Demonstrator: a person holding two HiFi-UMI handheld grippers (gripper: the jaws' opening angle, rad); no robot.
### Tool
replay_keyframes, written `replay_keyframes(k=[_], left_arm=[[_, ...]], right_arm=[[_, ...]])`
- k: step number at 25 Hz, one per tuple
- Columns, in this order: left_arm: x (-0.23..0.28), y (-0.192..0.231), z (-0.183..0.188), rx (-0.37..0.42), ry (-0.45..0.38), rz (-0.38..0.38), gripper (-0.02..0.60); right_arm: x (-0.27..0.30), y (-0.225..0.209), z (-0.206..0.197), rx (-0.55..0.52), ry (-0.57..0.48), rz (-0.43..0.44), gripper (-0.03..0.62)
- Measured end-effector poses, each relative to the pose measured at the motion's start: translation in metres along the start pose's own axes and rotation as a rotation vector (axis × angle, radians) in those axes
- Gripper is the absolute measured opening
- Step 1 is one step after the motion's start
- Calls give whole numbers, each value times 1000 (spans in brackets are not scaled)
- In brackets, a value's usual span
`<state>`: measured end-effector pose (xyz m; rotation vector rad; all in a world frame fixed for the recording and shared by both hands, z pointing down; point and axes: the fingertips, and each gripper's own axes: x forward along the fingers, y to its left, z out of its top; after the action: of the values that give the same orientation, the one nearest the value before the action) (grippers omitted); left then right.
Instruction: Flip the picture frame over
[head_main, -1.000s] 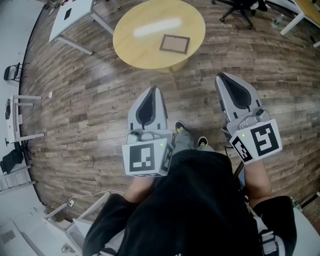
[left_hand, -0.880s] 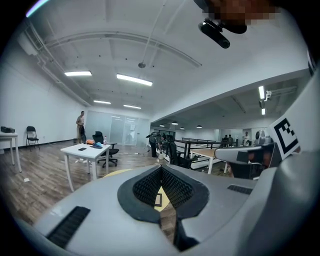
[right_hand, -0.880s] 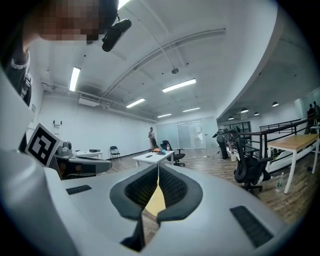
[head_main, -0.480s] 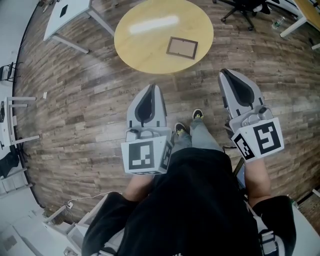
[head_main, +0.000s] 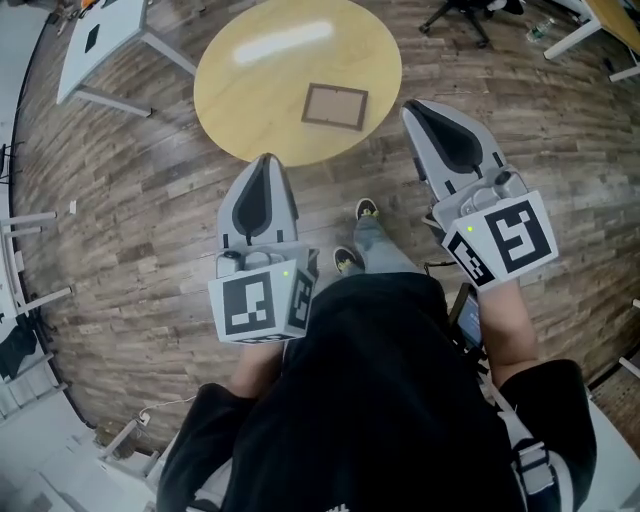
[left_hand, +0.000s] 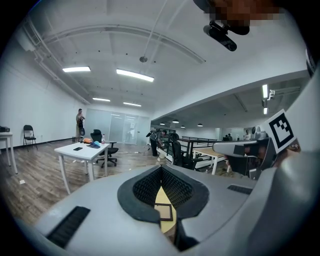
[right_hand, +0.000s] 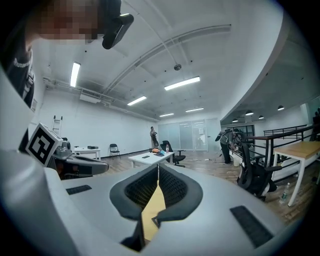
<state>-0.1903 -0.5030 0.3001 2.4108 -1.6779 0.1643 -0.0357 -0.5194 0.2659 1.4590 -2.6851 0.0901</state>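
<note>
Currently both pairs of jaws are closed with nothing held. The left gripper (head_main: 265, 160) shows its ridged black pads meeting at the tips in the left gripper view (left_hand: 161, 167). The right gripper (head_main: 412, 105) shows the same in the right gripper view (right_hand: 158, 167). Neither touches anything.

Ahead of the tips and between the two grippers, the picture frame (head_main: 335, 106) lies flat on a round, pale wooden table (head_main: 250, 90), apart from both. It has a dark brown border around a beige panel. Through the slot behind the left pads, the frame (left_hand: 163, 212) sits straight ahead.

Behind the fingers, each gripper carries a cube with square markers (head_main: 262, 305). Below them are the person's shoes (head_main: 367, 209) on a wood-plank floor (head_main: 150, 220). Far left of the table stands a white desk (head_main: 100, 40).
</note>
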Motion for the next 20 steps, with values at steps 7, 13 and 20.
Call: replay_keyframes(k=[7,13,20], left_arm=[[74,-7,7,25,14,48,21],[117,-17,-1,30,40,87,21],[135,-5,-11,49,75,152,21]], right_arm=[[40,-70,-4,-102,7,89,17],[69,-92,-61,-266,124,244,18],[94,-61,-183,-444,369,513,138]])
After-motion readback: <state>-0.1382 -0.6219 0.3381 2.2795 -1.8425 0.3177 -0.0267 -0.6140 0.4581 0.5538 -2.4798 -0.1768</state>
